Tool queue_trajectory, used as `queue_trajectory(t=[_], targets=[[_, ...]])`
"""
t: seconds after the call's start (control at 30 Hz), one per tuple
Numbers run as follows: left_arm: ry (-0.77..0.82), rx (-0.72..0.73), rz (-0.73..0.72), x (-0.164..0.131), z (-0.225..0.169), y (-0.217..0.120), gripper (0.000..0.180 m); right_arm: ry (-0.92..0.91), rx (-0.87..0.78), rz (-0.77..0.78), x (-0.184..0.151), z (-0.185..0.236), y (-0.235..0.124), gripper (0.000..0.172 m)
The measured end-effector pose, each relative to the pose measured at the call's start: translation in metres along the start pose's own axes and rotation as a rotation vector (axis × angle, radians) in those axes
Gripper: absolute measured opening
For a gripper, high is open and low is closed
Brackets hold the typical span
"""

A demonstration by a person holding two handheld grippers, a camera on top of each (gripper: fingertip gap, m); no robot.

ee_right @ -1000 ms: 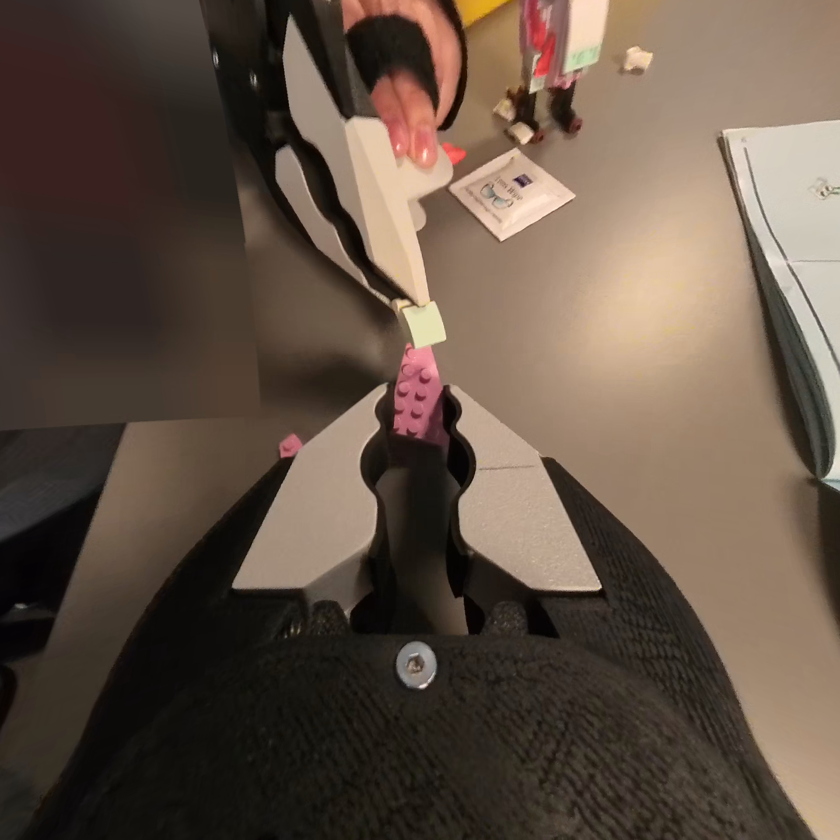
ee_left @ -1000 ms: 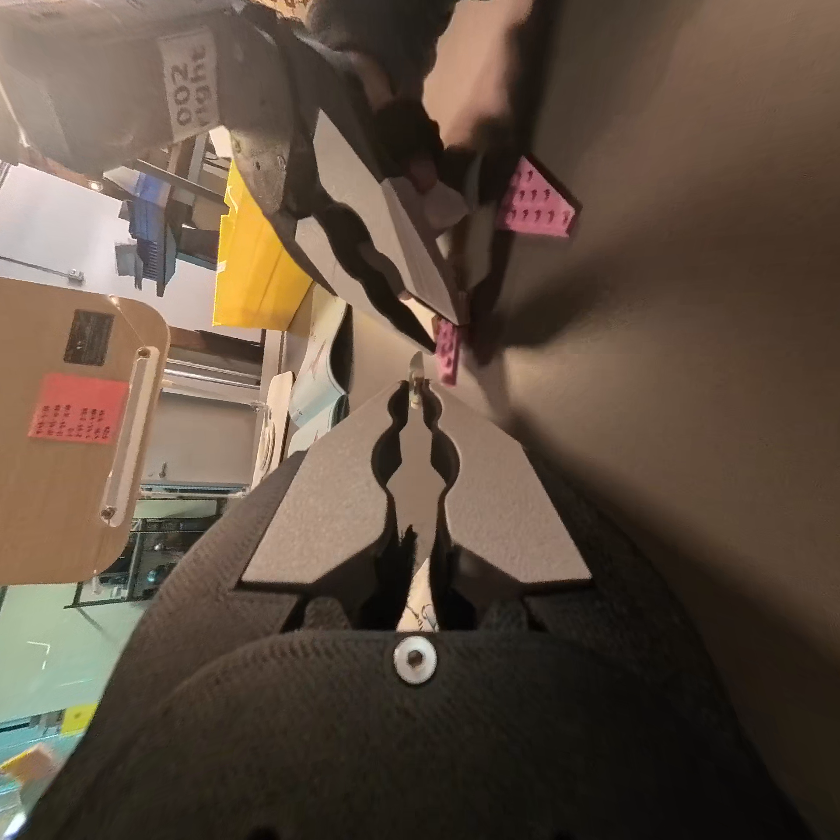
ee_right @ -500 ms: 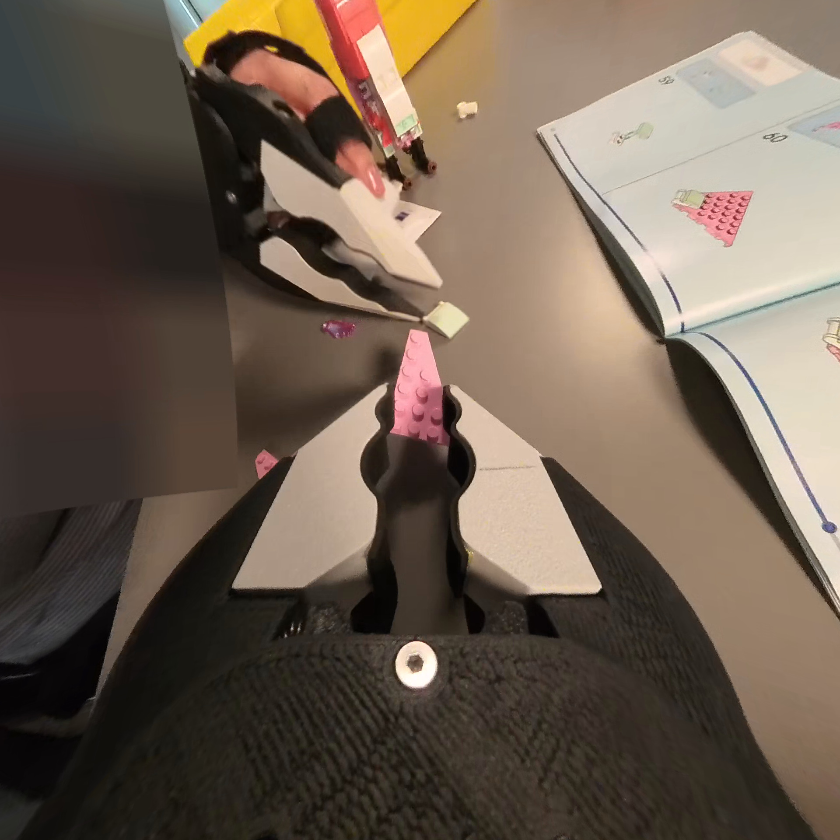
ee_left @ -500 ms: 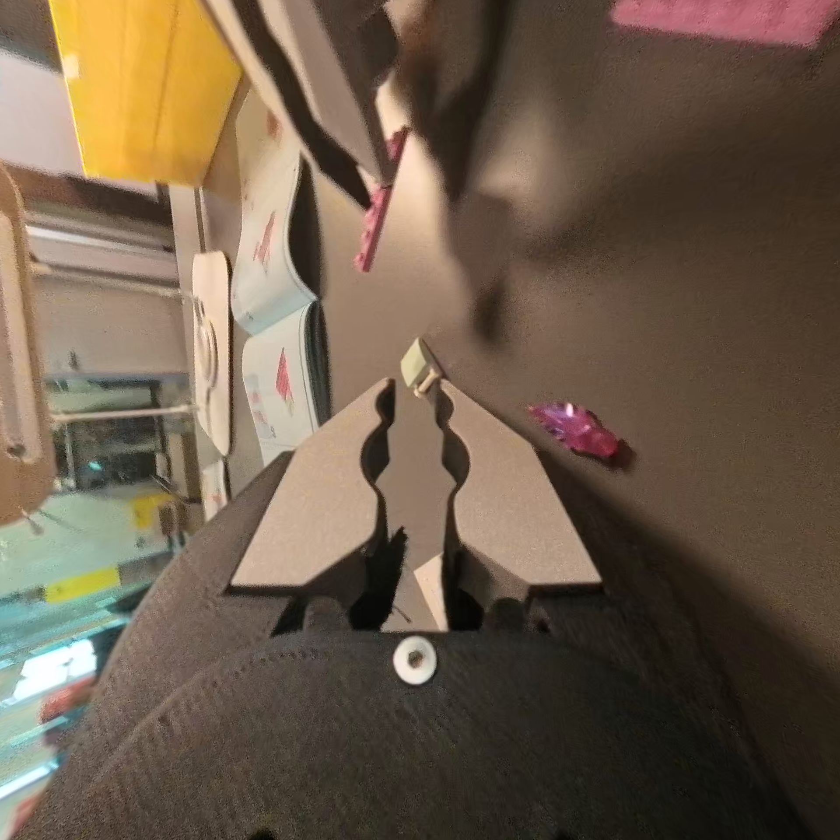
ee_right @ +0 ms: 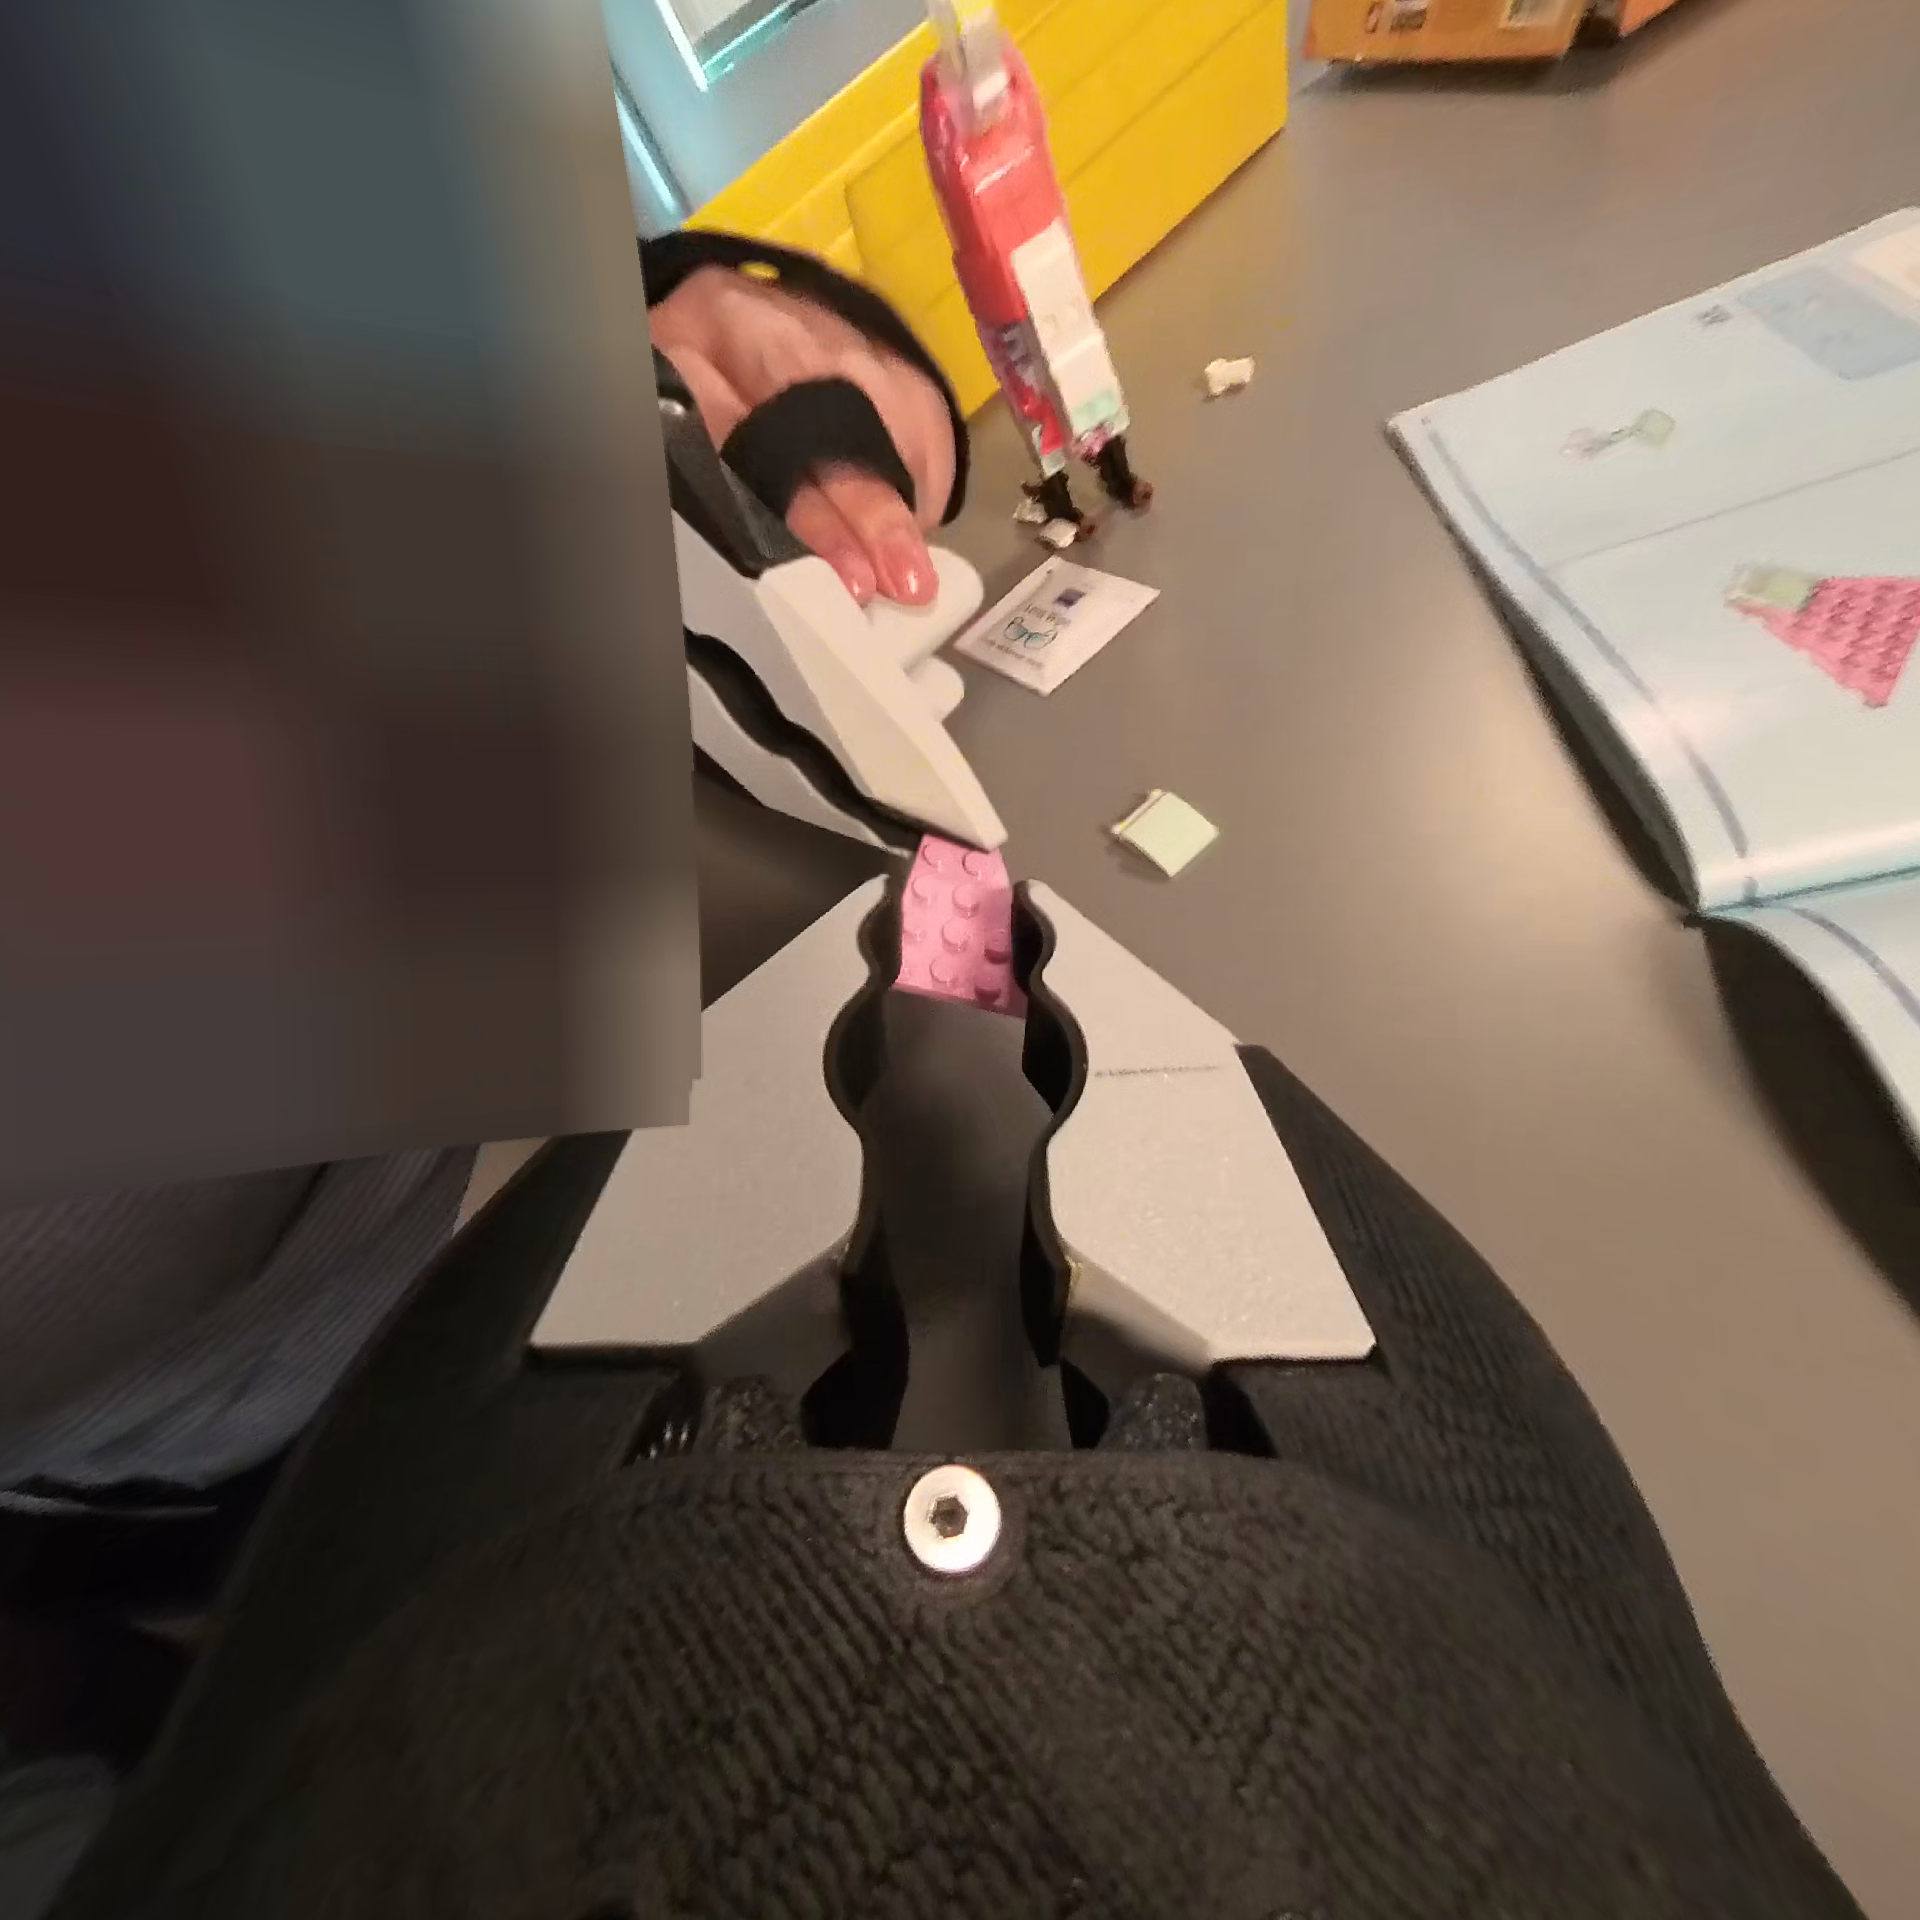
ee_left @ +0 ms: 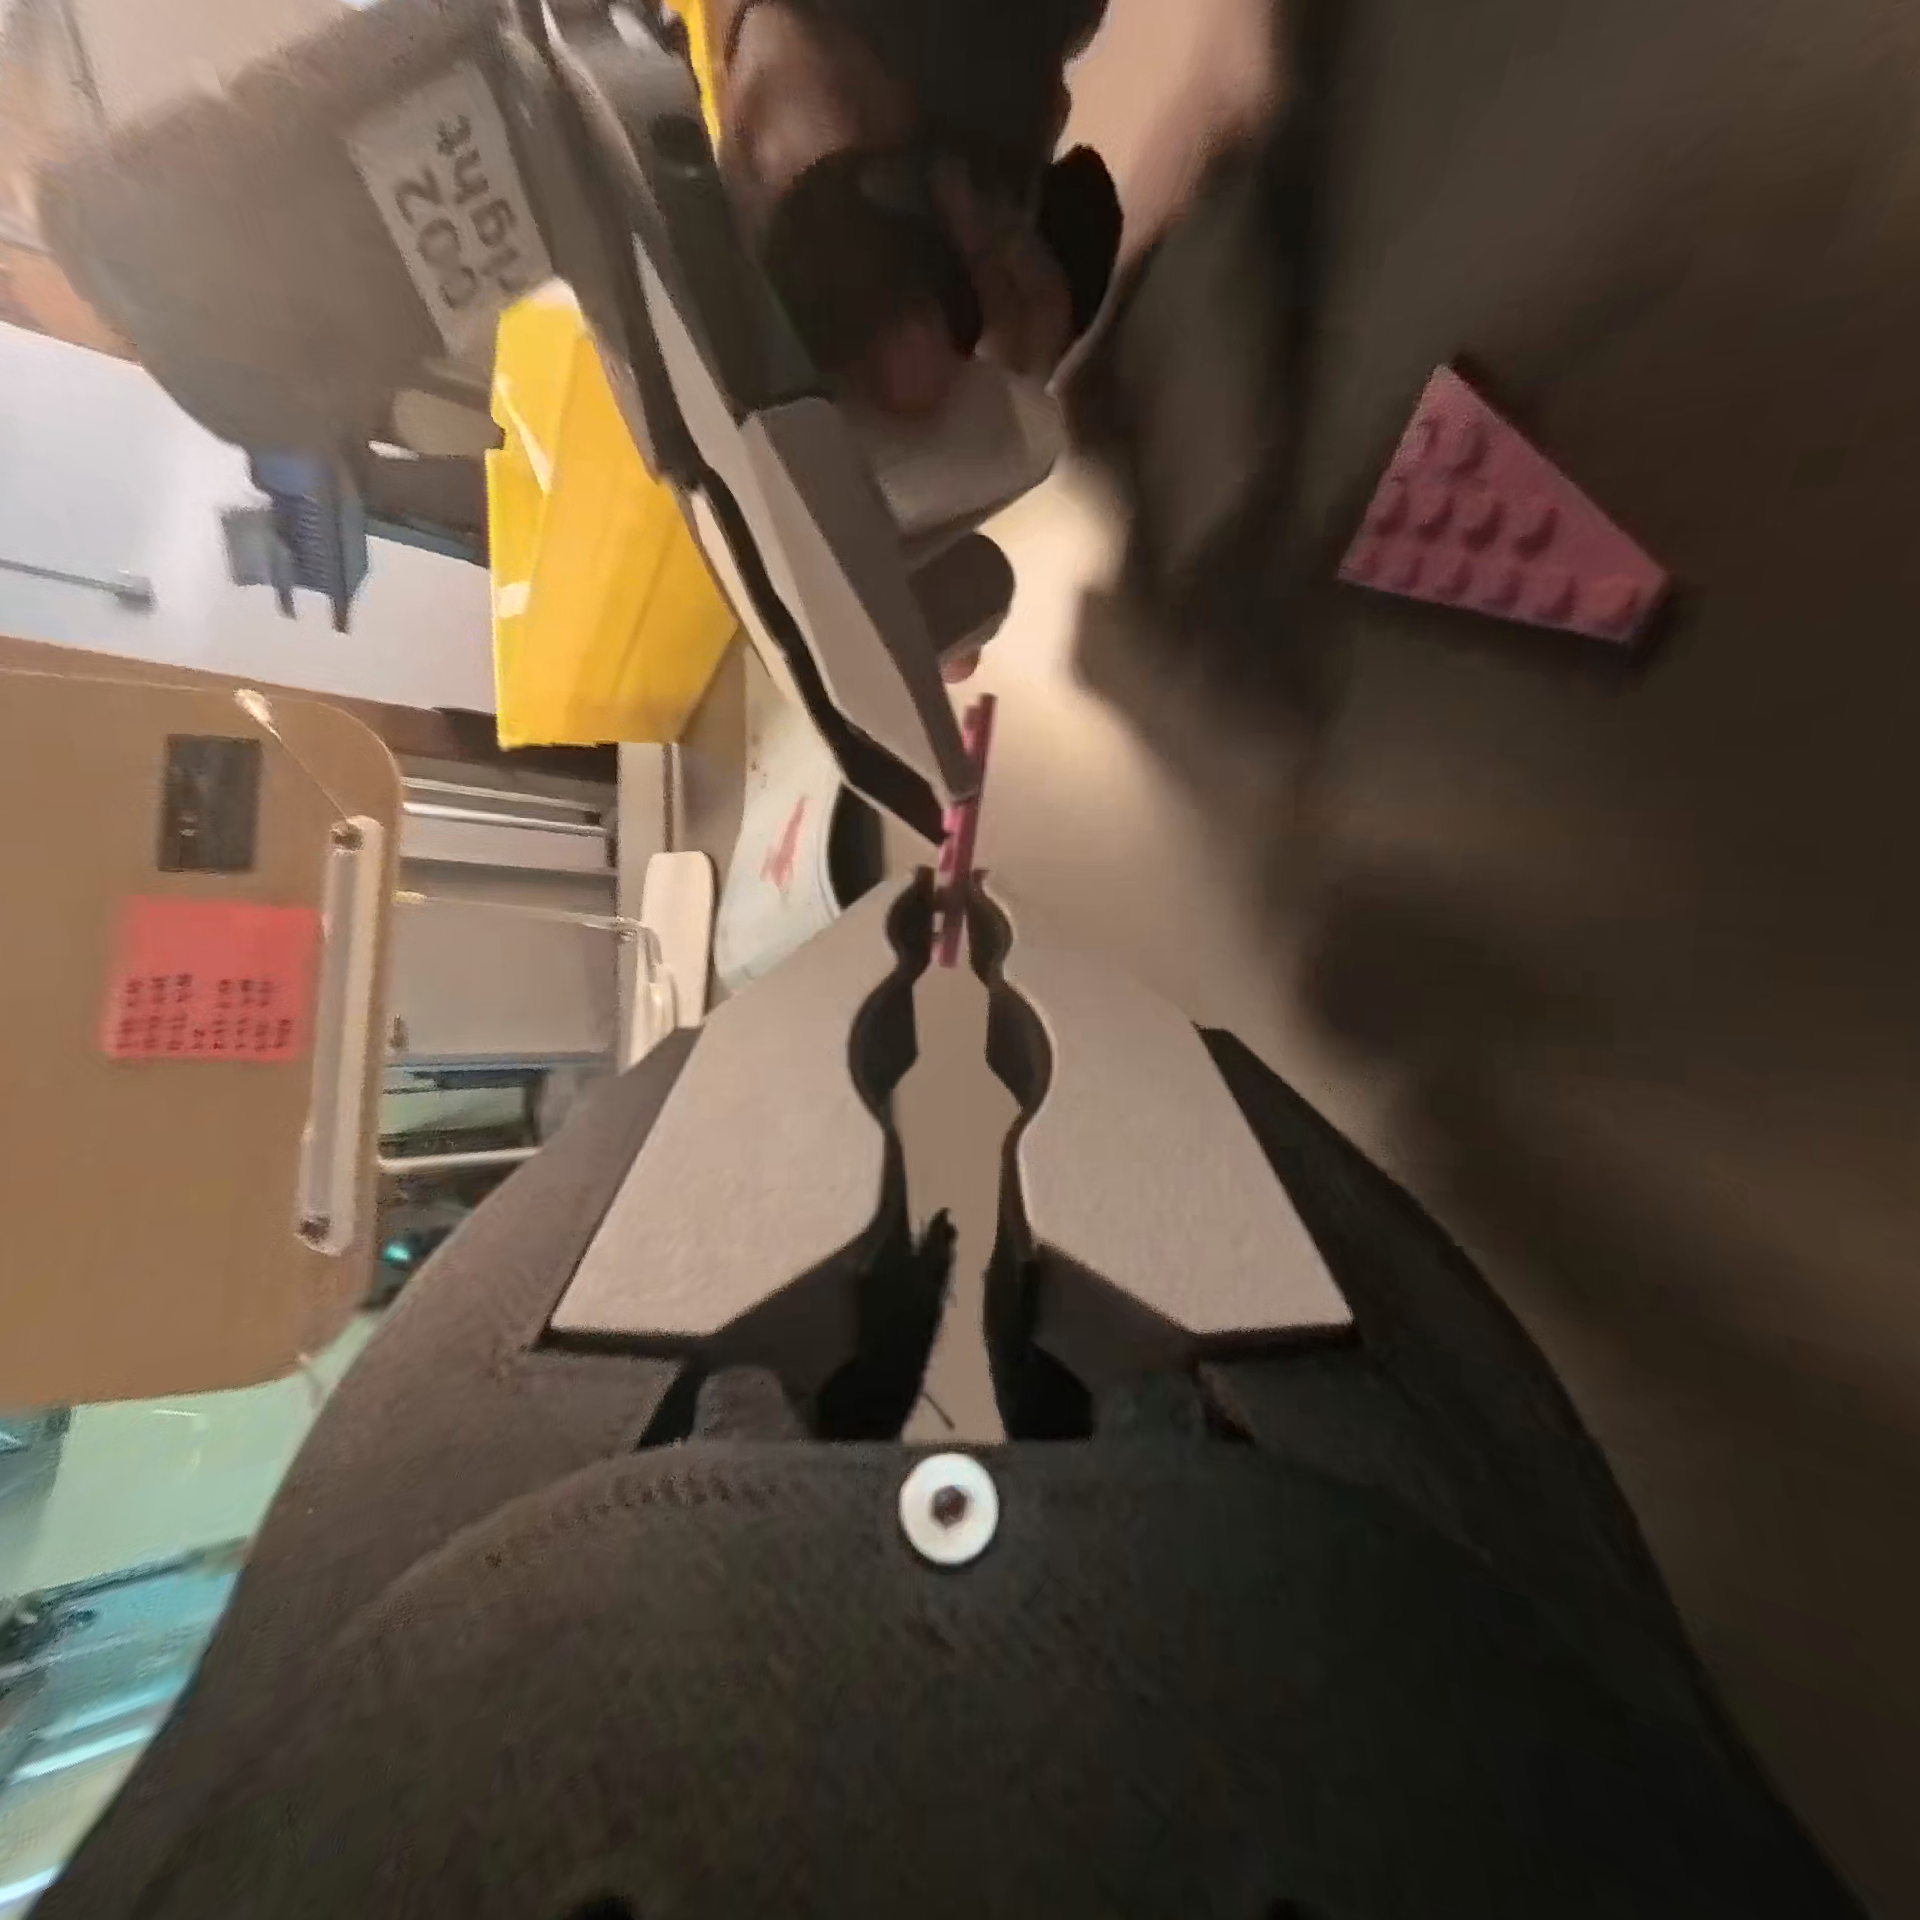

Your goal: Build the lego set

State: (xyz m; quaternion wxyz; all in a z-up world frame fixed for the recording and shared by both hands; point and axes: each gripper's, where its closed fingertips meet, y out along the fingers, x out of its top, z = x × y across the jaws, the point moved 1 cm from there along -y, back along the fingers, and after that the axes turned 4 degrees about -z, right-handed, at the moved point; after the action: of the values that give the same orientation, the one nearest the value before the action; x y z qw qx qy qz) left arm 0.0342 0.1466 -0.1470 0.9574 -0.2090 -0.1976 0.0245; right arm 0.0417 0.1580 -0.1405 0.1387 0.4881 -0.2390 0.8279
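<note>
Pink plate (ee_right: pixel 956 940) sits between both grippers, above desk (ee_right: pixel 1351 1039): right fingers (ee_right: pixel 1127 1023) pinch its wide end by the edges, left fingers (ee_left: pixel 831 997) nip the thin tip edge-on. Green tile (ee_right: pixel 1166 831) lies nearby.

pink studded plate (ee_right: pixel 961 935), yellow bin (ee_right: pixel 1132 135), pale green tile (ee_right: pixel 1166 831), grey table (ee_right: pixel 1351 1039)

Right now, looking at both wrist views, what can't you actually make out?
- Pink plate's far tip: right wrist view, covered by the left tongs' fingers.
- The same plate, left wrist view: edge-on, so its shape is lost.
- Left half of the right wrist view: masked by a blur patch.
- Booklet: cut off by the right edge.
- Loose purple plate: motion-blurred, left wrist view.
</note>
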Motion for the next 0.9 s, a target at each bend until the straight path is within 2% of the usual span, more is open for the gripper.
queue_trajectory(t=[0.03, 0.1, 0.17, 0.27, 0.37, 0.4, 0.47, 0.53, 0.57, 0.6, 0.63, 0.73, 0.8, 0.9], targets=[[-0.044, 0.002, 0.021, -0.004, 0.002, 0.001, 0.003, -0.014, -0.024, -0.026, 0.006, -0.002, -0.001, 0.01], [-0.162, 0.0, 0.096, -0.017, 0.008, 0.001, 0.003, -0.102, -0.09, -0.095, 0.022, -0.004, -0.002, 0.033], [-0.33, -0.004, 0.134, -0.027, 0.016, 0.0, 0.003, -0.299, -0.176, -0.091, 0.028, -0.002, -0.001, 0.044], [-0.561, -0.072, 0.119, -0.028, 0.018, 0.0, 0.003, -0.667, -0.381, 0.045, 0.023, -0.009, 0.007, 0.042], [-0.612, -0.116, 0.071, -0.021, 0.017, -0.002, 0.003, -0.837, -0.523, 0.193, 0.012, -0.026, 0.014, 0.031], [-0.608, -0.126, 0.073, -0.02, 0.015, -0.002, 0.003, -0.866, -0.551, 0.206, 0.012, -0.03, 0.015, 0.018], [-0.608, -0.123, 0.079, -0.02, 0.013, -0.002, 0.004, -0.923, -0.567, 0.224, 0.011, -0.031, 0.015, 0.003], [-0.726, -0.123, 0.081, -0.02, 0.013, -0.003, 0.012, -0.928, -0.569, 0.233, 0.011, -0.031, 0.016, 0.003], [-0.833, -0.198, 0.082, -0.015, 0.006, -0.005, 0.034, -0.933, -0.572, 0.249, 0.009, -0.033, 0.018, 0.003], [-0.929, -0.261, 0.088, -0.012, 0.0, -0.006, 0.046, -0.948, -0.571, 0.271, 0.006, -0.034, 0.02, 0.003], [-0.981, -0.268, 0.107, -0.014, -0.002, -0.006, 0.045, -0.966, -0.572, 0.295, 0.002, -0.036, 0.022, 0.003], [-1.009, -0.219, 0.148, -0.023, -0.007, -0.004, 0.034, -0.98, -0.56, 0.333, -0.005, -0.039, 0.024, 0.003], [-0.977, -0.123, 0.23, -0.039, -0.006, -0.007, 0.049, -0.984, -0.591, 0.358, -0.007, -0.045, 0.017, 0.003], [-1.0, -0.121, 0.251, -0.047, -0.014, -0.007, 0.051, -0.978, -0.6, 0.335, -0.004, -0.046, 0.009, 0.002]])
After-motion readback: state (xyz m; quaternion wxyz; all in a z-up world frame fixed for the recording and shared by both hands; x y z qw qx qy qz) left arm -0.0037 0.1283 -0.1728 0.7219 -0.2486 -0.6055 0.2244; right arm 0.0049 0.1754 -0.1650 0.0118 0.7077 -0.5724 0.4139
